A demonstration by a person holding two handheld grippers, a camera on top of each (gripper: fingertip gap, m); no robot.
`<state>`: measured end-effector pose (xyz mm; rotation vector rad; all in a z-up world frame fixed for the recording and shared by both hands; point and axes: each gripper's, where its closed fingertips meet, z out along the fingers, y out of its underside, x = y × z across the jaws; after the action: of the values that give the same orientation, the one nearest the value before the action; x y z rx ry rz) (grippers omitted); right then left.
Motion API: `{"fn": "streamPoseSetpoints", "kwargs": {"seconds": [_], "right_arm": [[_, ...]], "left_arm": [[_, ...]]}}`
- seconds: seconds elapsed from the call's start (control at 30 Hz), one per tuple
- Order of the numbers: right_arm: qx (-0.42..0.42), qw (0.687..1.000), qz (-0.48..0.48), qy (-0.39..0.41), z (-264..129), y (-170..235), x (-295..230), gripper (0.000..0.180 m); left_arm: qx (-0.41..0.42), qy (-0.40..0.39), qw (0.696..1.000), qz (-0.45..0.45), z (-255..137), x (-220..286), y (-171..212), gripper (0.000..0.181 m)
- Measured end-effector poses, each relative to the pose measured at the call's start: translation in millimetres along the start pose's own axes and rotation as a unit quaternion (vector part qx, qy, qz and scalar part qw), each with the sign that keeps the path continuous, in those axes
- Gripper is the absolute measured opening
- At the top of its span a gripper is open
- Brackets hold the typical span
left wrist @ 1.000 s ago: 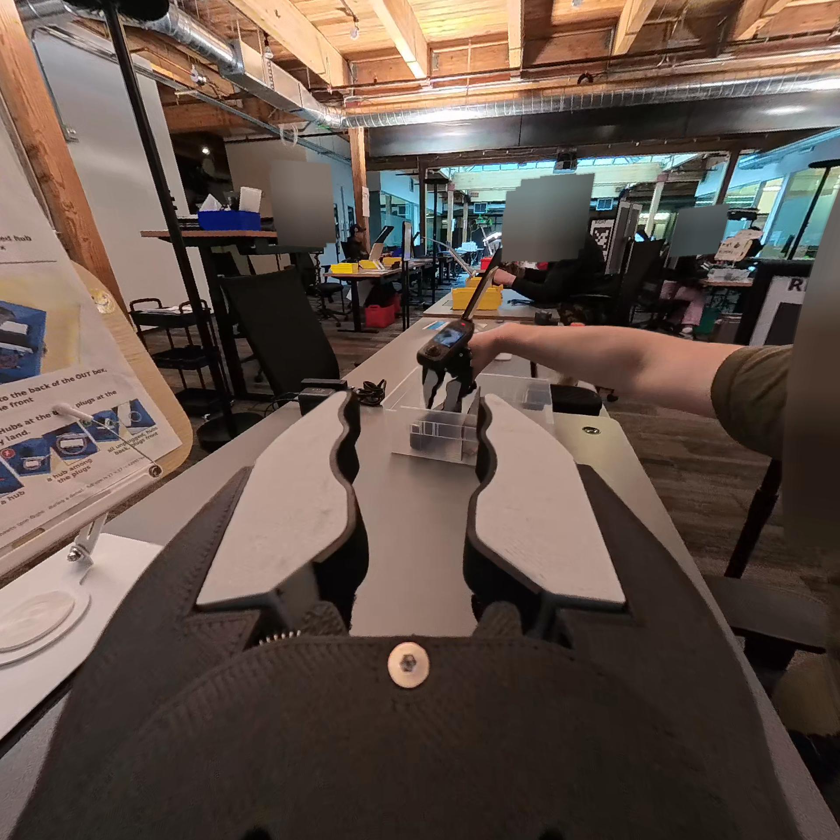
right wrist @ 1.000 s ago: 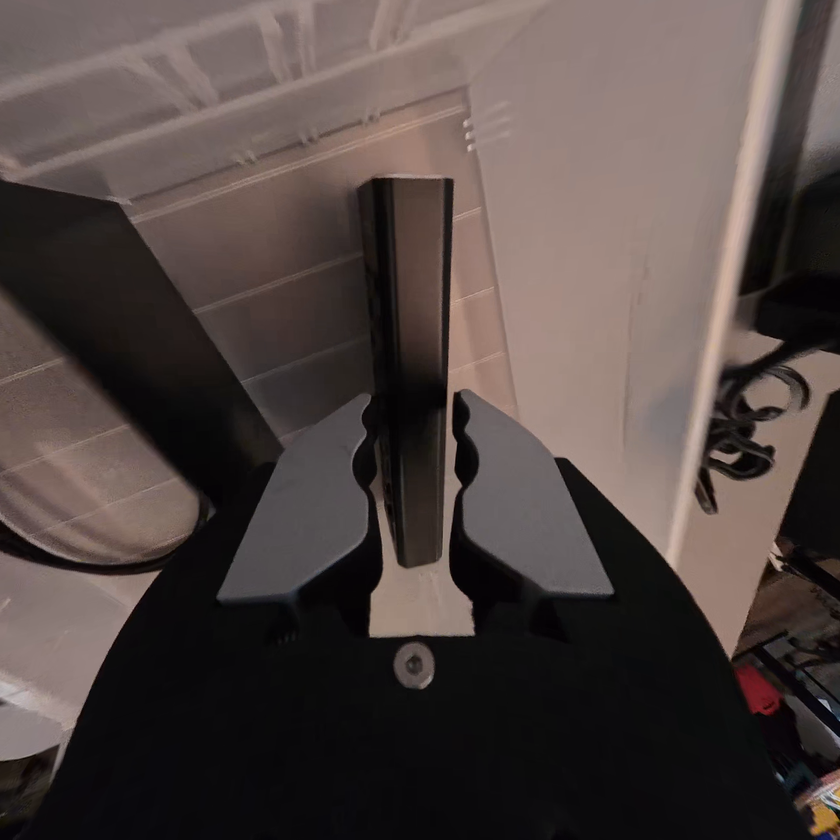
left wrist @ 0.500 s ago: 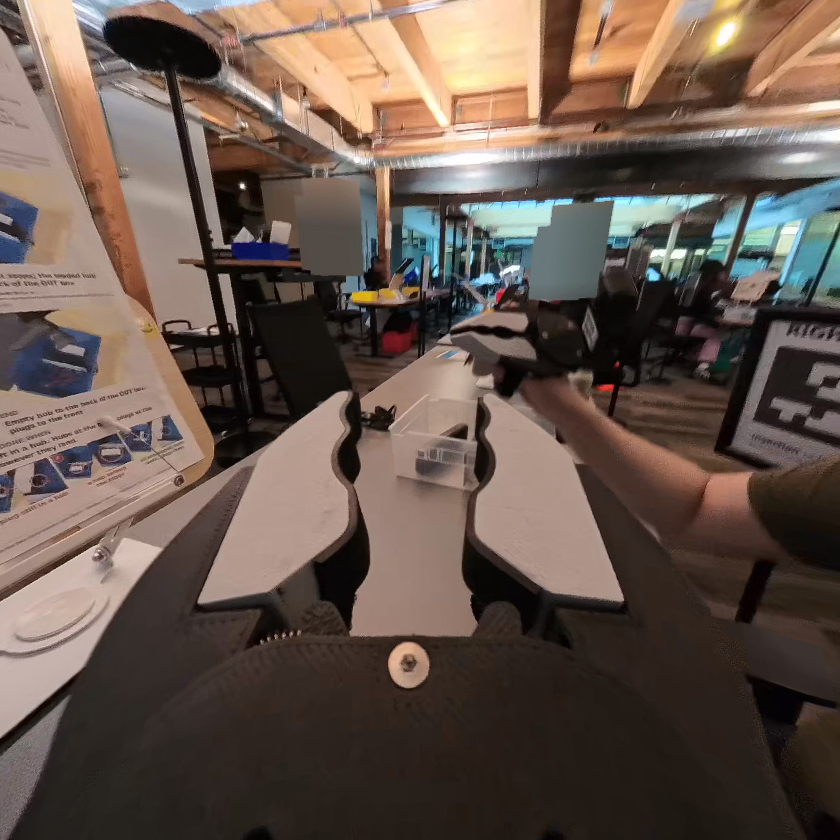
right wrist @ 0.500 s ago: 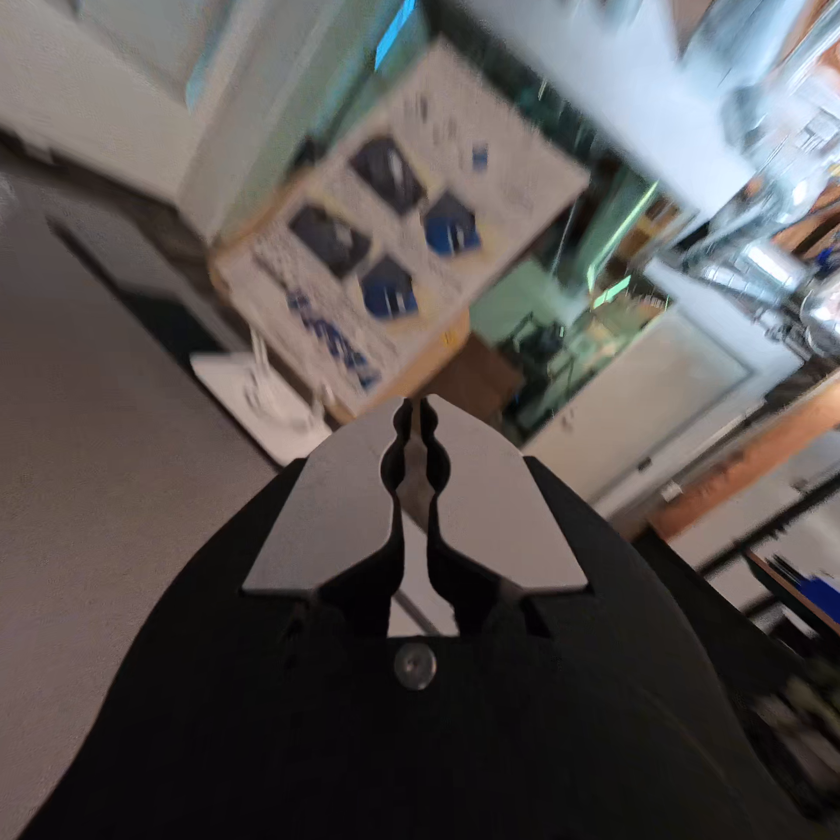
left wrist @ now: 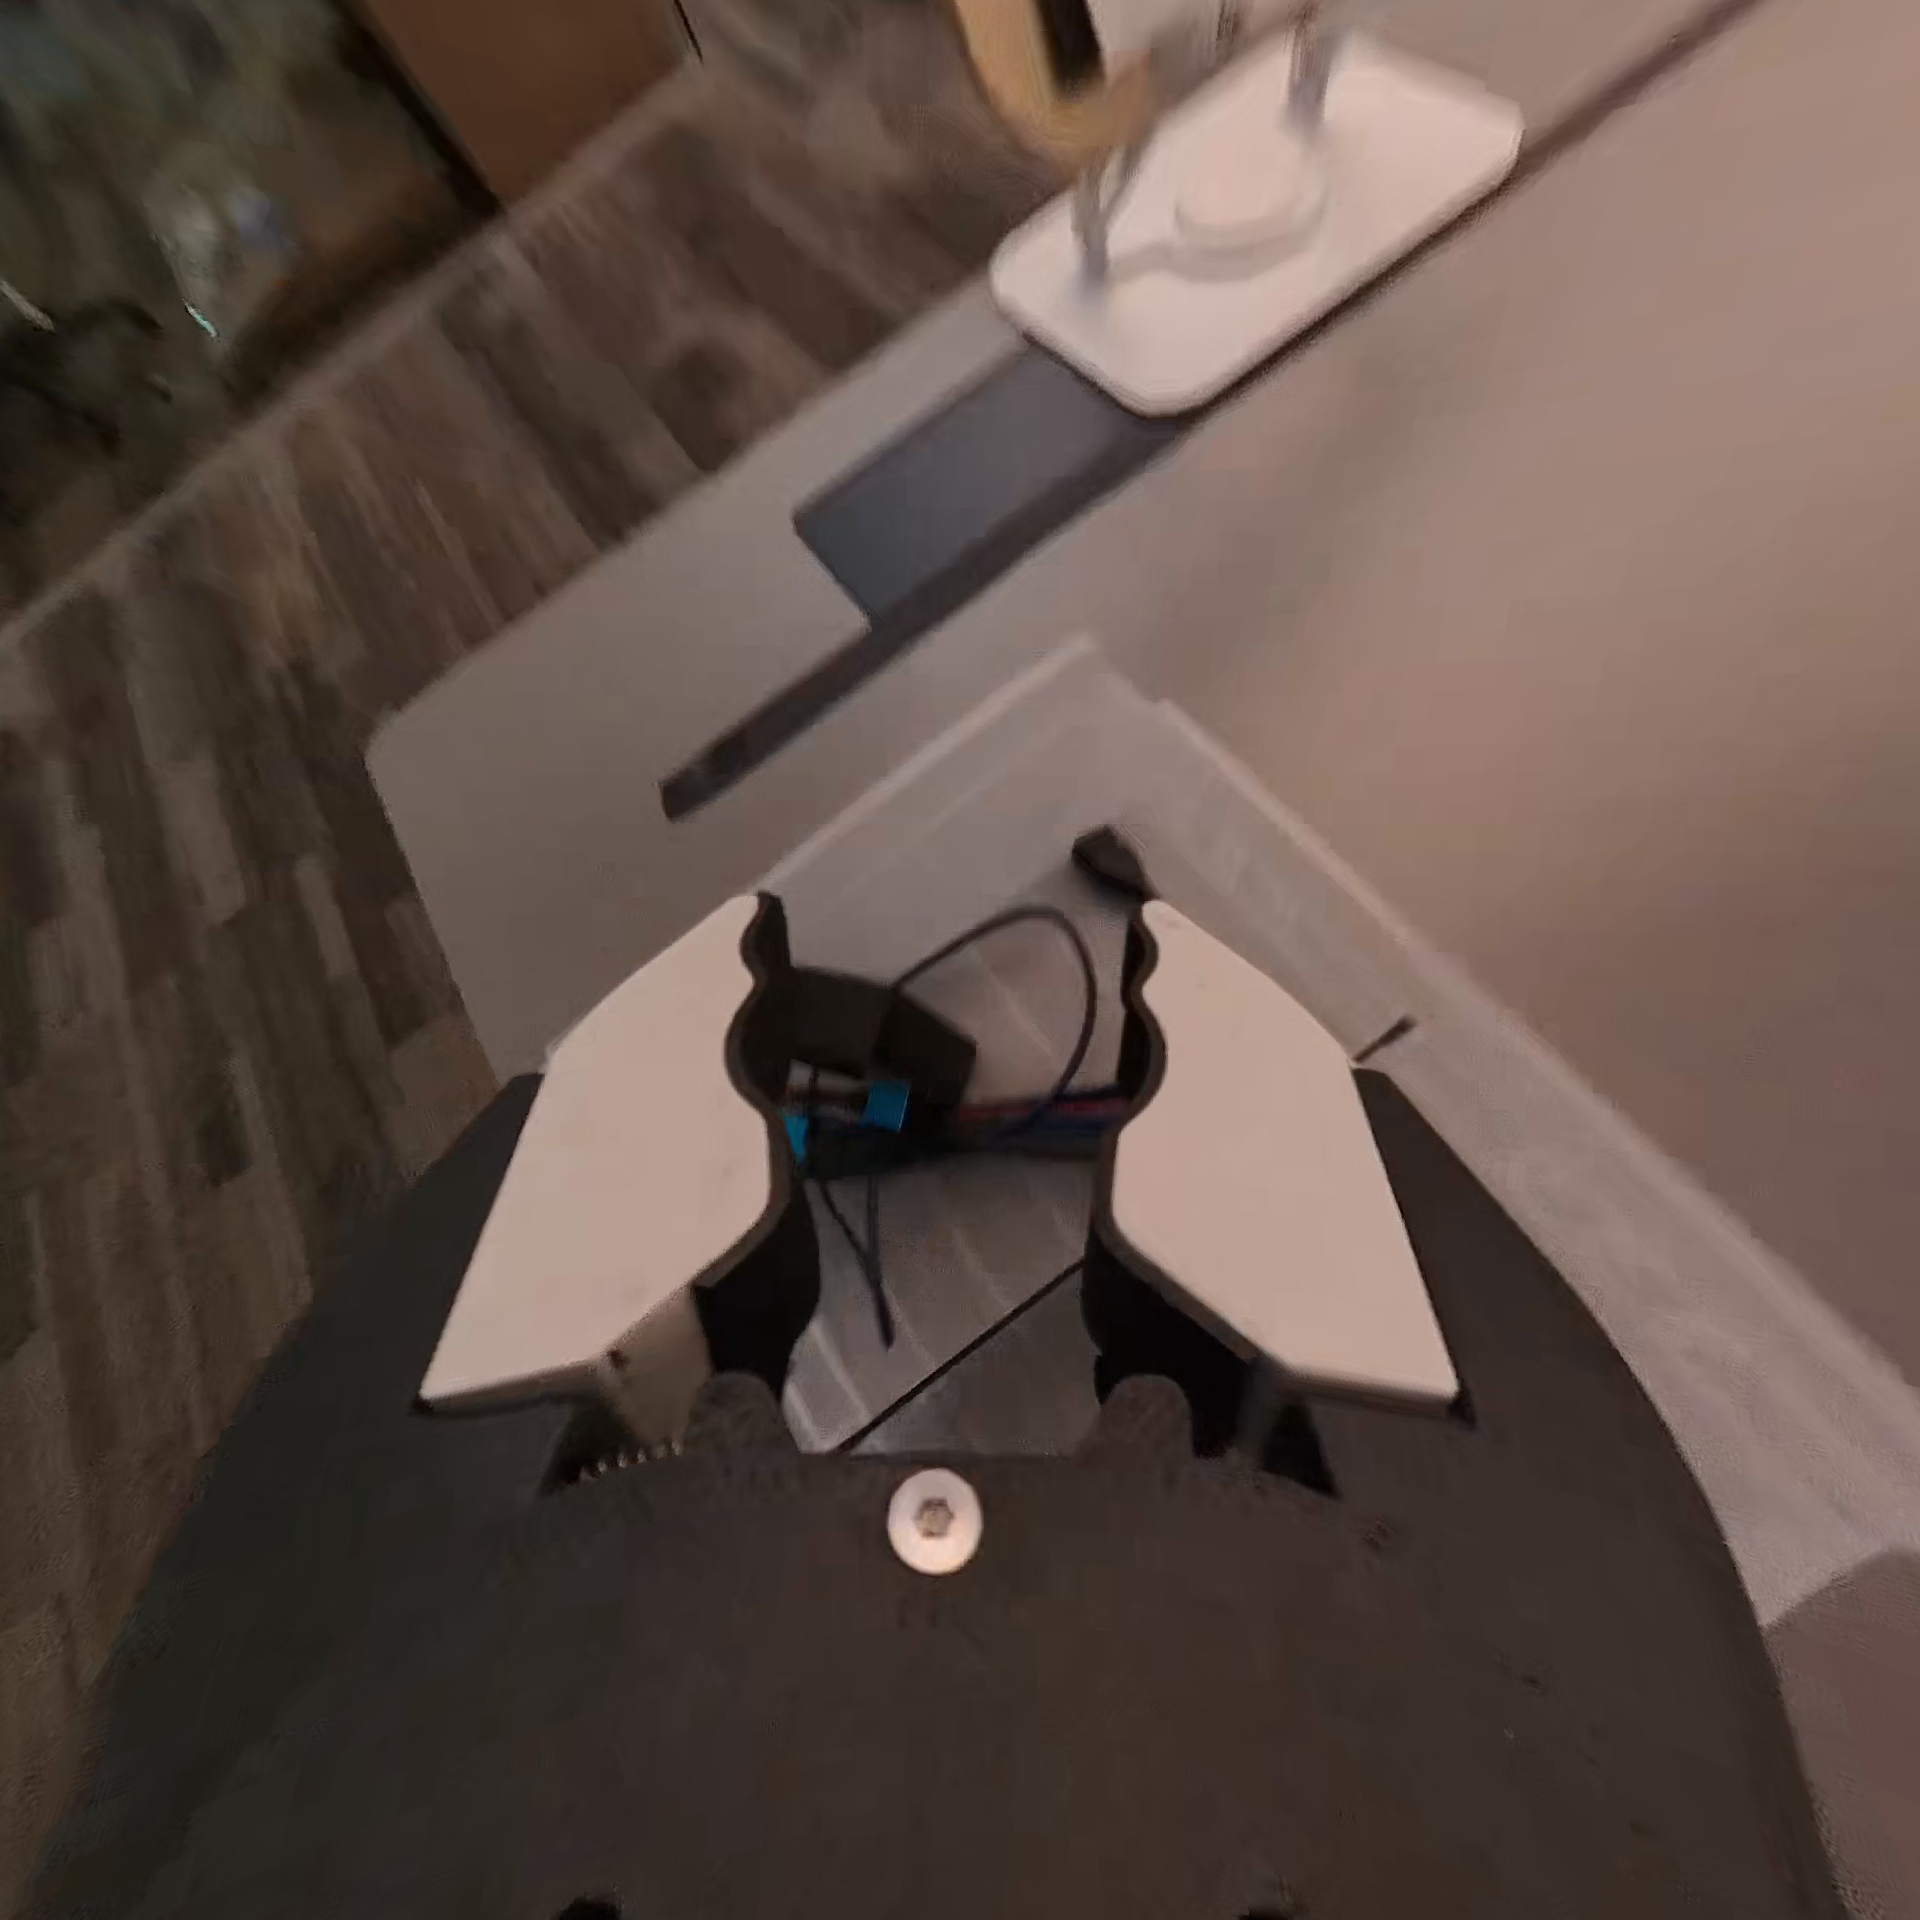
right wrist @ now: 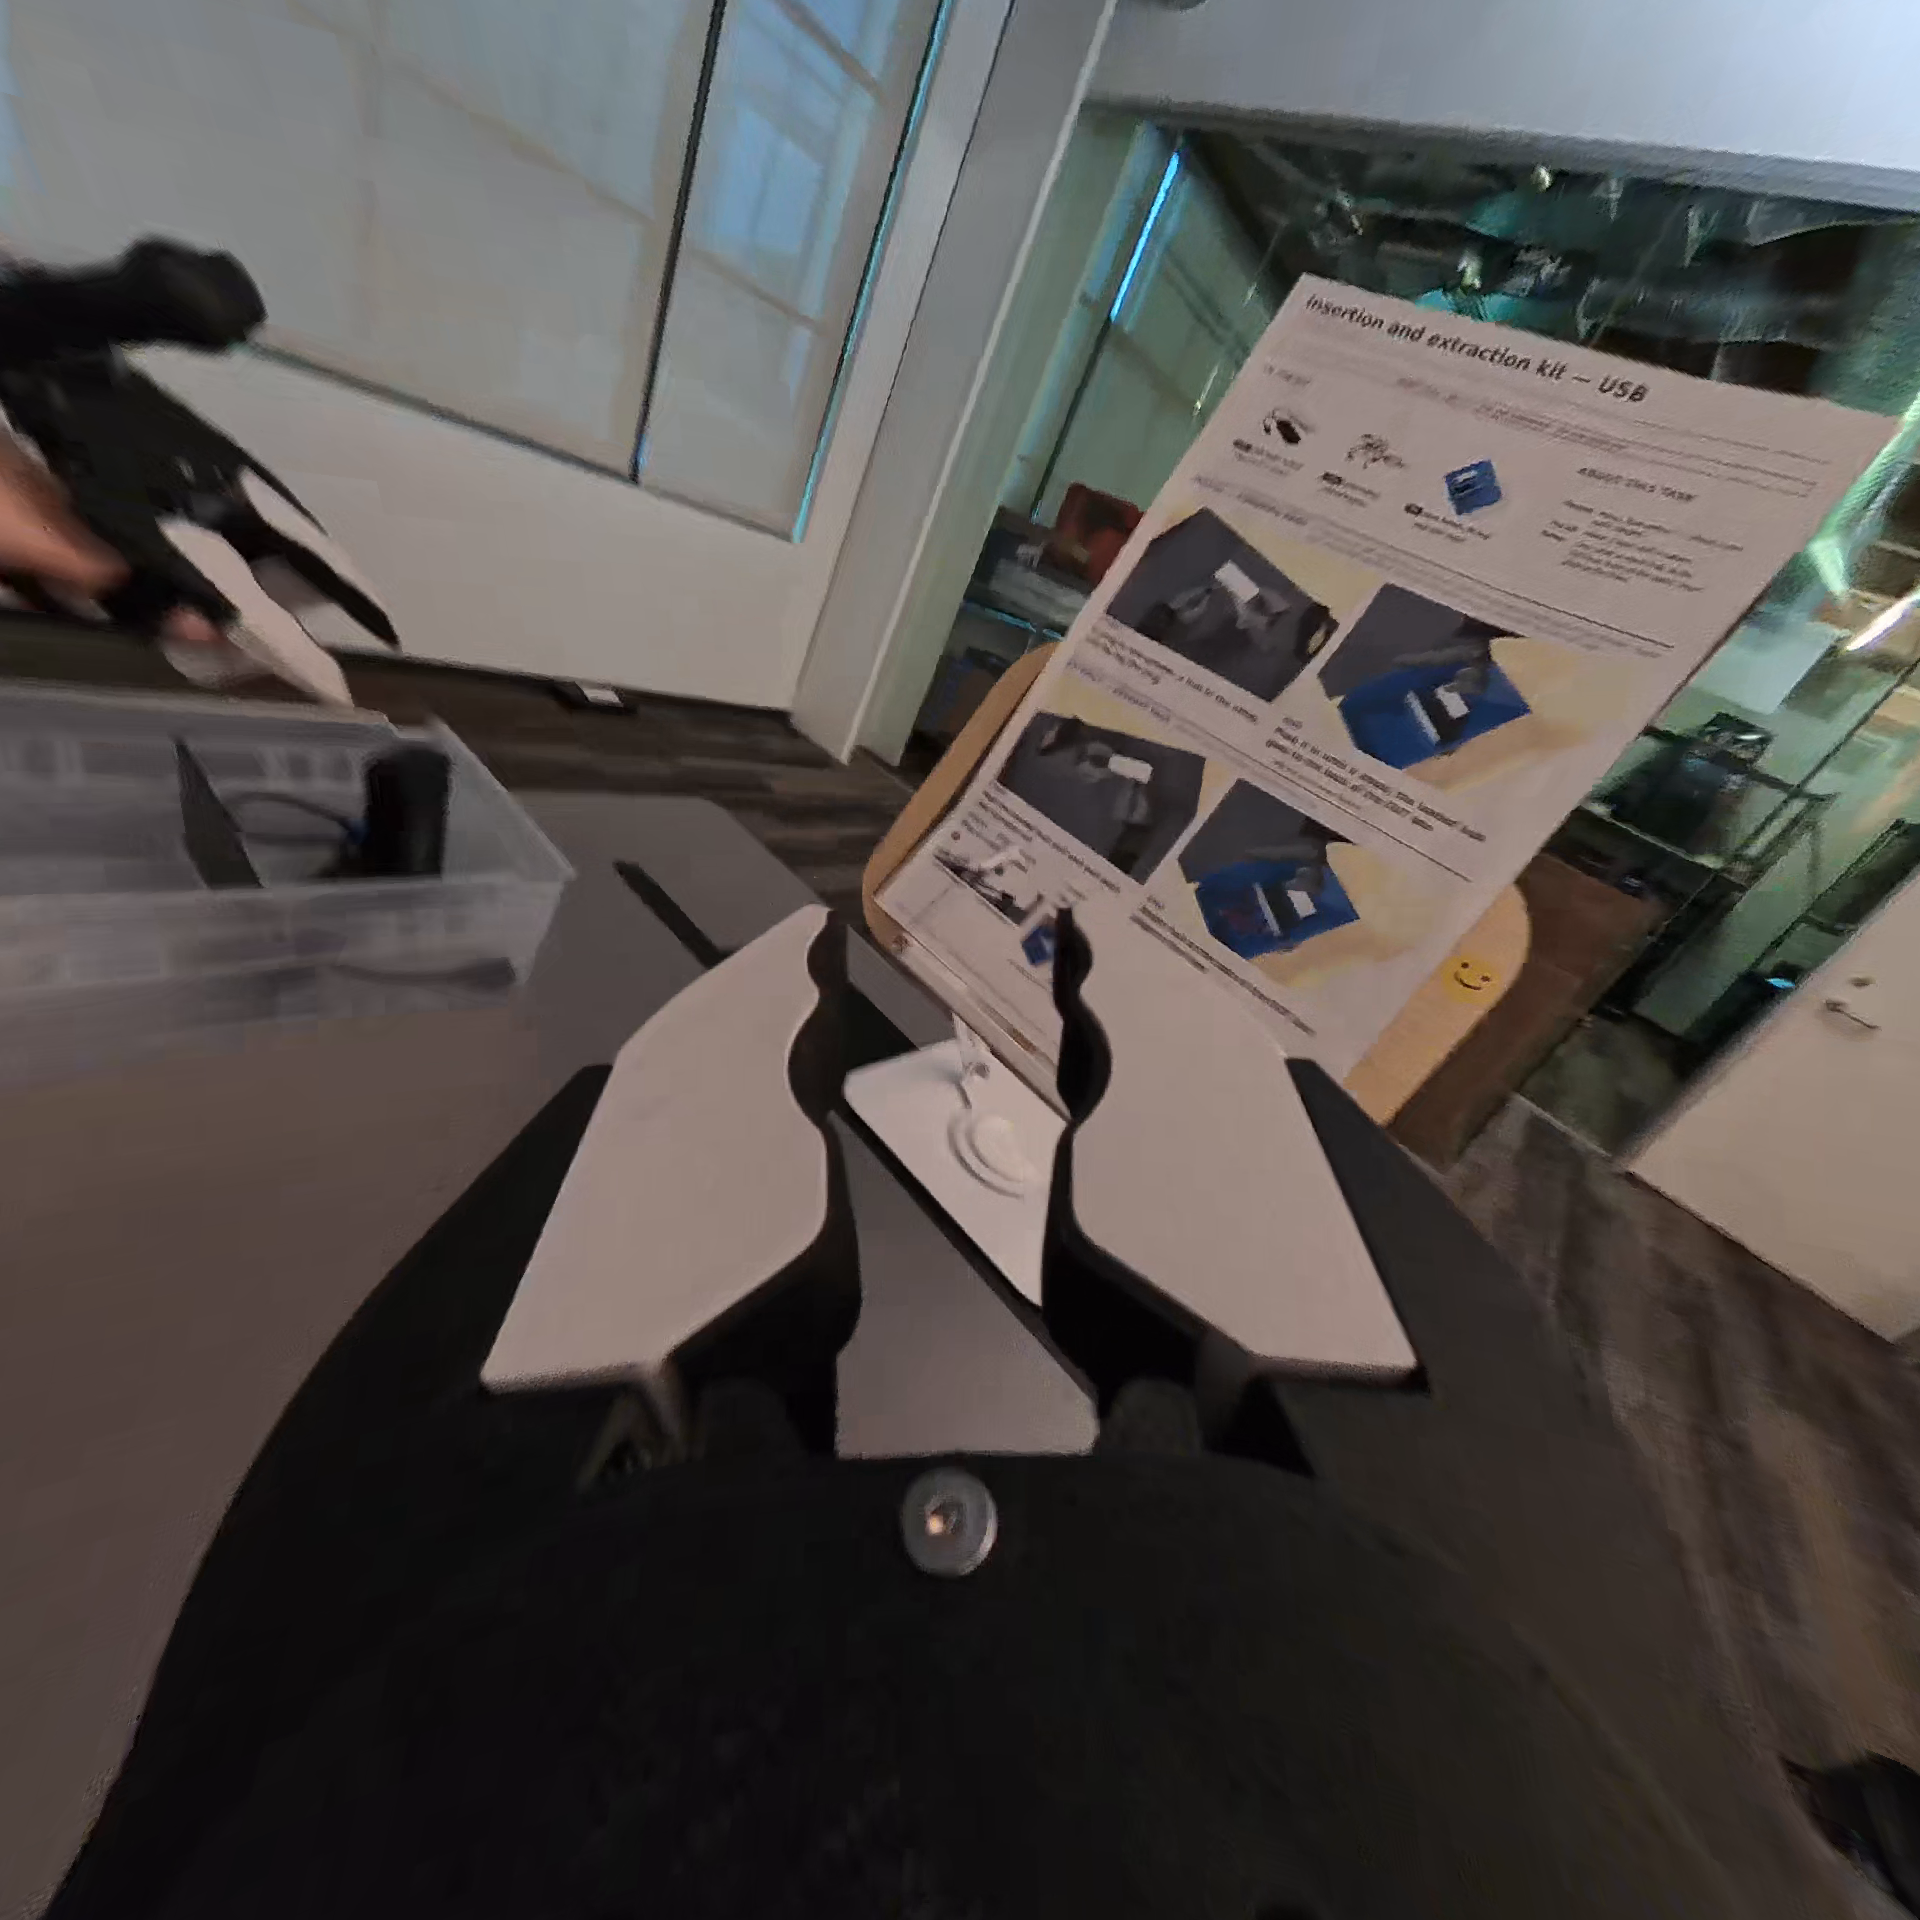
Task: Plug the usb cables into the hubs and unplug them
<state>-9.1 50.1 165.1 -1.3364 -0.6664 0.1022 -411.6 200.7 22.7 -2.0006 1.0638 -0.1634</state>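
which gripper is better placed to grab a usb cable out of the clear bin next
Left. The left gripper is open and poised right over the clear bin, with the usb cables between its fingers. The right gripper is open too but points at the instruction sheet, off to the bin's side.

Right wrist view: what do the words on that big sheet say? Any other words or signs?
Sheet: a bold heading on top; I don't copy writing out.
Its small lines: too blurred to read.
Yellow sticker: a smiley, no words.
Left wrist view: no writing.
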Motion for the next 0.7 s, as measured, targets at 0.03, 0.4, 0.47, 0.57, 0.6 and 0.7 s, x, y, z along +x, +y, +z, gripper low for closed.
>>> {"fn": "streamPoseSetpoints", "kwargs": {"seconds": [0.03, 0.4, 0.47, 0.57, 0.6, 0.7], "right_arm": [[-0.018, 0.999, -0.03, 0.01, -0.5, 7.4, 3.6, 0.038], [-0.054, 0.997, -0.044, 0.033, -1.1, 24.1, 19.5, 0.039], [-0.054, 0.997, -0.048, 0.033, 0.6, 24.5, 19.1, 0.038], [-0.057, 0.997, -0.044, 0.025, 5.1, 27.1, 16.5, 0.038], [-0.062, 0.997, -0.045, 0.024, 6.5, 28.9, 15.6, 0.038], [-0.07, 0.996, -0.056, 0.015, 10.4, 32.0, 10.6, 0.038]], "left_arm": [[-0.032, 0.009, 0.999, 0.005, 8.8, -6.3, 11.3, 0.065], [-0.241, 0.063, 0.967, 0.048, 63.8, -35.5, 78.6, 0.066], [-0.249, 0.064, 0.965, 0.053, 71.0, -35.6, 81.5, 0.064], [-0.253, 0.065, 0.964, 0.055, 80.3, -34.7, 84.8, 0.061], [-0.25, 0.062, 0.965, 0.058, 82.1, -35.6, 84.4, 0.061], [-0.248, 0.061, 0.965, 0.062, 81.6, -35.2, 84.5, 0.061]]}}
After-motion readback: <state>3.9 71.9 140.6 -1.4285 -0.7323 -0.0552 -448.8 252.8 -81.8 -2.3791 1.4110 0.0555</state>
